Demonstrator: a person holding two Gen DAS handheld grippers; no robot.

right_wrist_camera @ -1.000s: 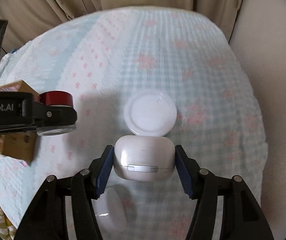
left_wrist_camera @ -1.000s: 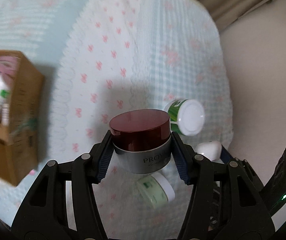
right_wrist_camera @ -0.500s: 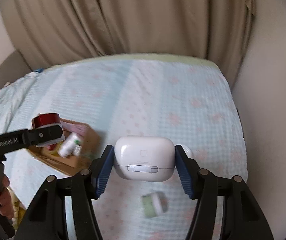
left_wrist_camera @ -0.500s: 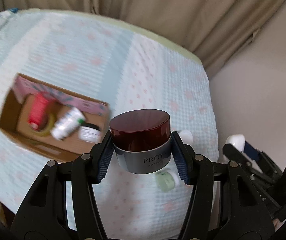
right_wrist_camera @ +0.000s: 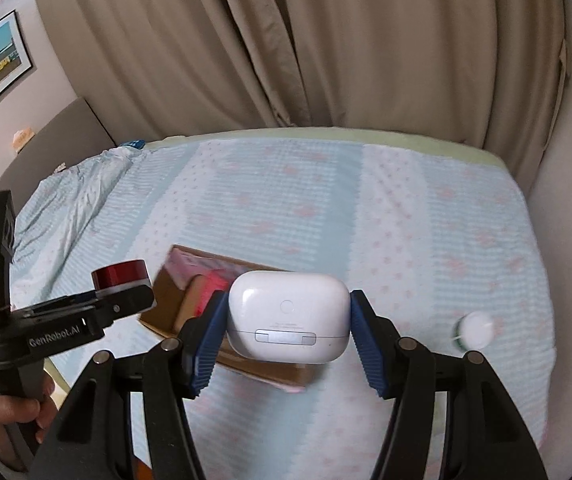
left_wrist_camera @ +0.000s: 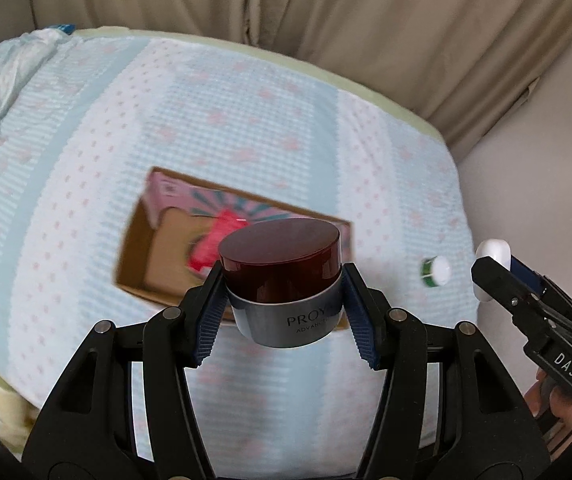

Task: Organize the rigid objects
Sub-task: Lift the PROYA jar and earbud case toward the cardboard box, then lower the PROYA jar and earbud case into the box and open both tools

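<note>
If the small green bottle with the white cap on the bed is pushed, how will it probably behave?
The small green bottle seems to lie on its side on the bedspread, so it may roll when pushed. The soft, textured cloth would likely slow it. It looks small and rigid, so it is probably light and keeps its shape.

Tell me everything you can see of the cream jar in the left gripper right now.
The round cream jar with a glossy dark red lid and silver-grey body sits upright, lid on, clamped at its sides between the blue ribbed pads of the left gripper fingers. White lettering on the body reads "PROY..." over "ADVANC...", partly cut off. It looks like hard plastic or glass. It is held in the air above the near edge of the open cardboard box on the bed, and only the fingers touch it.
</note>
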